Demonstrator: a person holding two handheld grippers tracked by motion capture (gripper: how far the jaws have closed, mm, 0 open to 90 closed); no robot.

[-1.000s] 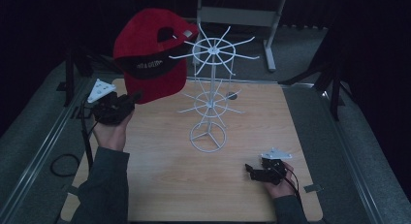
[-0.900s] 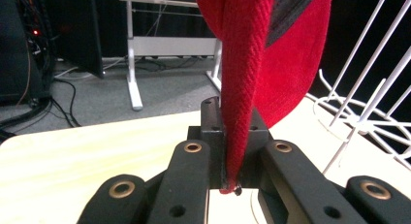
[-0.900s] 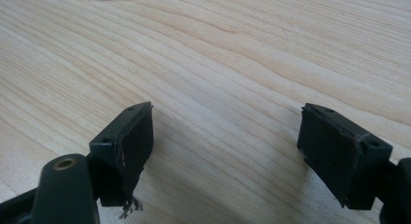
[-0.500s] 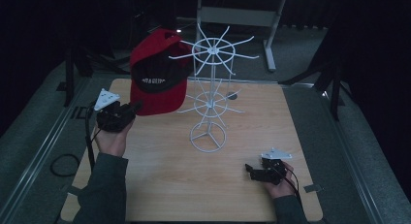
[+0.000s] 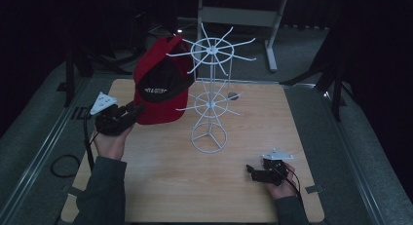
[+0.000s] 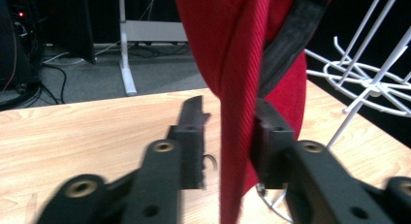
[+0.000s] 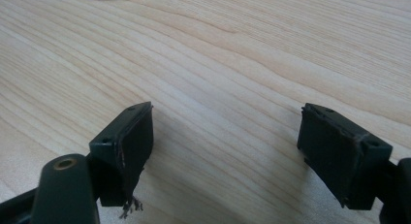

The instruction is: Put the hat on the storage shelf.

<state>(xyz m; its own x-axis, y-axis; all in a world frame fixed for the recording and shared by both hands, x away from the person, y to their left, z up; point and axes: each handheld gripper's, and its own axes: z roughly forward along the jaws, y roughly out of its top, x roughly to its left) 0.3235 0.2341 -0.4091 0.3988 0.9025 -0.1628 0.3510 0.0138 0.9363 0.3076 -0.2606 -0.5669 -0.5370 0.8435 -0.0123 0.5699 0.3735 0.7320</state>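
A red cap (image 5: 163, 88) with a black underside hangs at the left side of the white wire rack (image 5: 213, 52), its top by an upper arm's tip. My left gripper (image 5: 134, 110) sits at the cap's lower left edge. In the left gripper view its jaws have just been opening: the cap's red edge (image 6: 232, 40) runs down between them, with a gap to the left jaw, so the left gripper (image 6: 228, 112) no longer clamps it. My right gripper (image 5: 251, 170) rests low over the table's front right, and in its own view the right gripper (image 7: 223, 132) is open and empty.
The rack's round base (image 5: 209, 137) stands mid-table on the wooden tabletop (image 5: 234, 196). Its wire arms (image 6: 373, 83) spread right of the cap. A white desk frame (image 5: 243, 15) stands beyond the table. Rails run along both table sides, and a cable loop (image 5: 63, 165) lies at the left.
The cap has come down and rightward against the rack. My left hand has lowered with it, and its jaws have parted from the cap's edge. The right hand has stayed put.
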